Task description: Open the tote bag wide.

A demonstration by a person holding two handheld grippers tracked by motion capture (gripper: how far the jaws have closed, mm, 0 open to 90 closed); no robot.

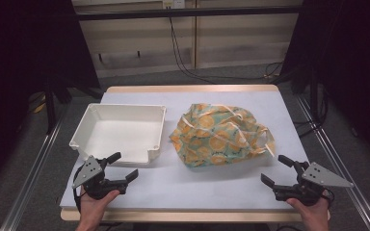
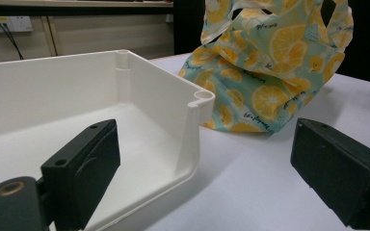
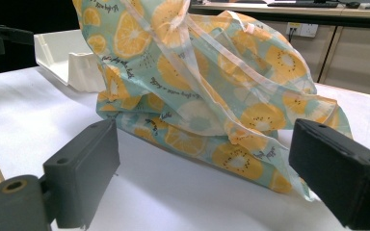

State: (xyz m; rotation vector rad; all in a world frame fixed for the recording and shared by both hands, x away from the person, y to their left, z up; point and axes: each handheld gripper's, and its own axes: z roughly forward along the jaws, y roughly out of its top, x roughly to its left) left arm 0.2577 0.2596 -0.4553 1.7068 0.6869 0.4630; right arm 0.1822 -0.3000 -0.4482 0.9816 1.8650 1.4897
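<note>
We hold the left tool [image 1: 120, 172] near the bench's [image 1: 250, 103] front-left corner, its jaws spread wide with nothing between them, just before the front wall of the white tray [image 1: 92, 115]. Our right tool [image 1: 275, 172] sits near the front-right corner, jaws likewise wide apart and empty. The orange-slice patterned bag [image 1: 219, 134] lies crumpled at the bench's middle, just beside the tray's right wall and apart from both tools. The tray occupies the left half.
</note>
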